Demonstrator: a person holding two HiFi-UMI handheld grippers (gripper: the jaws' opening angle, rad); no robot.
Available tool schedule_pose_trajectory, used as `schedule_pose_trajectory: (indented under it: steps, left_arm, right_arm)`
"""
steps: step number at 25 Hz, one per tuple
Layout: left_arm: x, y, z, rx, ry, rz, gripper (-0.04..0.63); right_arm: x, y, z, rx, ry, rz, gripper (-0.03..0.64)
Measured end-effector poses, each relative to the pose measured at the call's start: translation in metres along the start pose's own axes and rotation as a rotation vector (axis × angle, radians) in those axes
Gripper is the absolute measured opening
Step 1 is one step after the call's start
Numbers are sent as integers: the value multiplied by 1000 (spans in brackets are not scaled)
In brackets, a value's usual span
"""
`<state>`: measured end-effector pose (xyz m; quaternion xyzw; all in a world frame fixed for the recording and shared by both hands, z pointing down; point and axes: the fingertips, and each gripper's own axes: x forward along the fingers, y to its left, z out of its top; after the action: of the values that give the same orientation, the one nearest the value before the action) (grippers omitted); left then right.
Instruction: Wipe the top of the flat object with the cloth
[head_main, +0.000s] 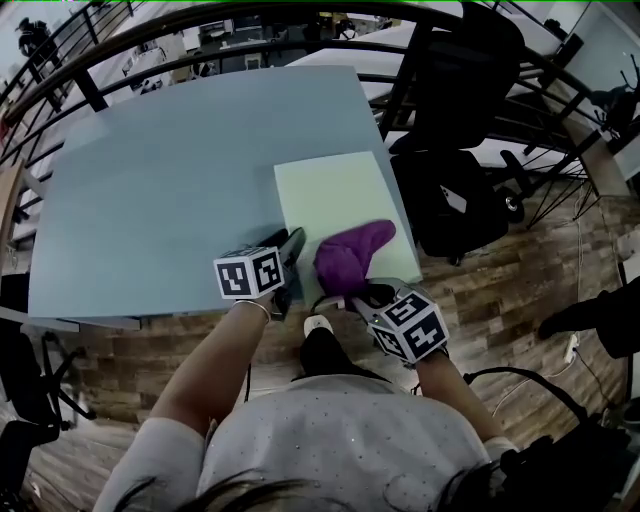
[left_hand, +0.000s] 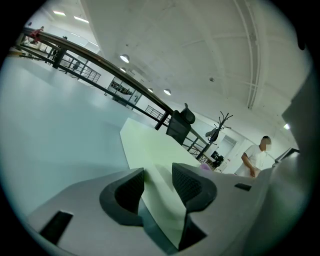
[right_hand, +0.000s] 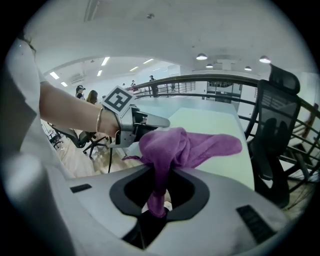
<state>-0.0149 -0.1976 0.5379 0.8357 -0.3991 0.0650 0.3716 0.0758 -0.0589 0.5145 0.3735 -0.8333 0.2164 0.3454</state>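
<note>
Pinching a bunched purple cloth (right_hand: 185, 147) in its closed jaws, the right gripper (right_hand: 160, 185) holds the fabric by one fold. The rest of the cloth spills forward past the fingertips. In the head view the cloth (head_main: 350, 255) lies on the near part of a pale green flat rectangular sheet (head_main: 335, 195), just ahead of the right gripper (head_main: 352, 292). The sheet rests on the near right part of a blue-grey table (head_main: 180, 190).

The left gripper (head_main: 292, 250) sits at the sheet's near left corner, beside the cloth but apart from it. In its own view the left gripper (left_hand: 157, 180) has its jaws spread, with the sheet's corner (left_hand: 150, 147) between them and neither pad visibly pressing on it.

A black office chair (head_main: 455, 200) stands on the wooden floor (head_main: 500, 290) to the right of the table.
</note>
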Motion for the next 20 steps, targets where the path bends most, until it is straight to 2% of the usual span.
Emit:
schedule_pose_trajectory:
  steps: [7, 15, 20]
  left_arm:
    - [1, 0, -1, 3, -1, -3, 173]
    - [1, -1, -1, 4, 0, -2, 173]
    - [2, 1, -2, 1, -2, 6, 173]
  right_arm:
    - [-23, -43, -22, -5, 16, -154, 61]
    - [-51, -94, -51, 64, 35, -296, 63]
    - [-62, -122, -100, 106, 164, -402, 66]
